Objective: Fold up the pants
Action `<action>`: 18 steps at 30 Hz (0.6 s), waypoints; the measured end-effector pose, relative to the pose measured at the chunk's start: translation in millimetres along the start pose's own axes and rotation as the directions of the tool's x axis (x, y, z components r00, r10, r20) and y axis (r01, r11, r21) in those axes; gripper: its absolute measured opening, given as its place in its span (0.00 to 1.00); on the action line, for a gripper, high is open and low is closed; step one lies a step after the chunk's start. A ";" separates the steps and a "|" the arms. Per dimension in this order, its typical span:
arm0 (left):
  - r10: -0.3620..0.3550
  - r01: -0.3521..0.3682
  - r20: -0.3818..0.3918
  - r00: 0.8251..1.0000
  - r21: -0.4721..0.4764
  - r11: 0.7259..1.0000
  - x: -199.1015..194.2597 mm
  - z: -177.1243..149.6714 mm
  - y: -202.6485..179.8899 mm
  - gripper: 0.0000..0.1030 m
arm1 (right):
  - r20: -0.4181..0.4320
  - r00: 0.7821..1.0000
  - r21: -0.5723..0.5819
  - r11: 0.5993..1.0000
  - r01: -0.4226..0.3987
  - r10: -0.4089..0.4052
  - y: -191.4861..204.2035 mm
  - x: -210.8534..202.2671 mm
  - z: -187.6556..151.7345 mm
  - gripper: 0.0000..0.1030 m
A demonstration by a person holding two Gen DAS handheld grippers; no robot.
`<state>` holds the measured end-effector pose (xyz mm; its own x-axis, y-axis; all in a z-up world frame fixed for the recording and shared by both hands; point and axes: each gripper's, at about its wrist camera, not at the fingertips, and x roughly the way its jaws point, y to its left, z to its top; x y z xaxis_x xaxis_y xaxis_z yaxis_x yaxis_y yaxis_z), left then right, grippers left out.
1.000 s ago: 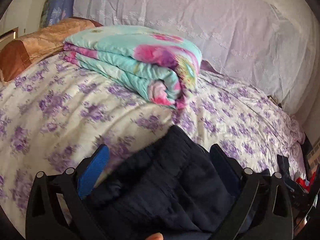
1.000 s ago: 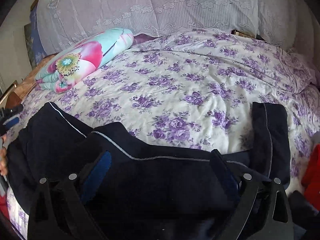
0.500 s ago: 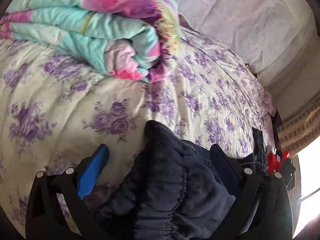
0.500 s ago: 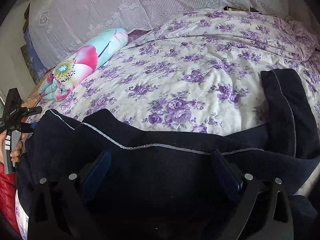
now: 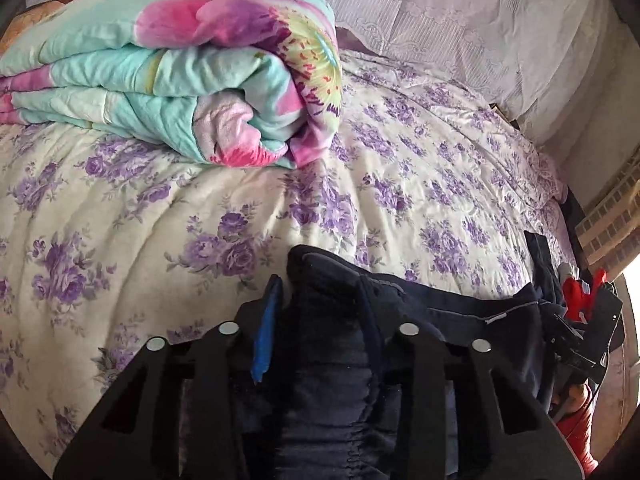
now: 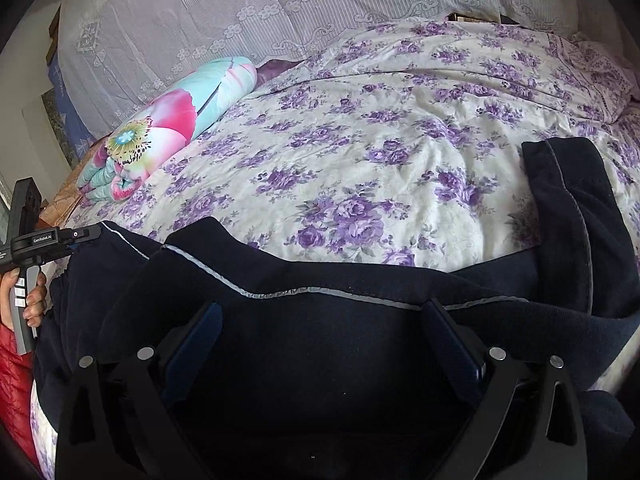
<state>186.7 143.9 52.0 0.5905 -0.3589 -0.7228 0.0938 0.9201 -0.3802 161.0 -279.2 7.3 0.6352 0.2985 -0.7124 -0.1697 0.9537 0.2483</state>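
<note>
Dark navy pants (image 6: 320, 340) with a thin grey side stripe lie along the near edge of the bed. One leg end bends away at the right (image 6: 568, 208). My left gripper (image 5: 324, 308) has closed on the elastic waistband end of the pants (image 5: 332, 360), which is bunched between its fingers. It also shows at the far left of the right wrist view (image 6: 76, 236), in a hand. My right gripper (image 6: 320, 320) has its fingers spread wide, with the pants fabric lying between them.
The bed has a white cover with purple flowers (image 6: 360, 152). A folded teal and pink quilt (image 5: 180, 92) lies near the head of the bed. White lace pillows (image 6: 240, 12) line the back. A red garment (image 5: 580, 292) is at the bed's far edge.
My left gripper's fingers have closed from wide open onto the waistband. The right gripper has stayed wide over the fabric and shifted slightly forward.
</note>
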 end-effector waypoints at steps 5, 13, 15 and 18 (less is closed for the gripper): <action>-0.050 0.056 0.127 0.991 -0.043 0.997 -35.0 1.9 0.7 0.08 | 0.000 1.000 0.000 1.000 0.001 -0.001 -0.2 -0.2 0.0 0.97; -0.045 0.073 0.228 0.973 -0.115 0.991 -55.2 1.5 16.1 0.00 | 0.003 1.000 0.001 1.000 -0.002 0.002 -0.2 -0.5 -0.3 0.97; -0.012 0.047 0.255 0.967 -0.132 0.990 -60.7 3.1 25.4 0.00 | 0.008 1.000 0.002 1.000 -0.004 0.004 -0.2 -1.3 -0.3 0.97; -0.119 0.156 0.183 0.976 -0.204 0.966 -45.7 0.3 44.1 0.00 | 0.007 1.000 0.002 1.000 -0.004 0.004 0.2 -1.9 -0.5 0.97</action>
<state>164.0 201.0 68.4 0.7116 -0.4313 -0.5547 0.0195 0.8012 -0.5980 159.4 -279.6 8.4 0.6398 0.3019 -0.7068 -0.1703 0.9524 0.2527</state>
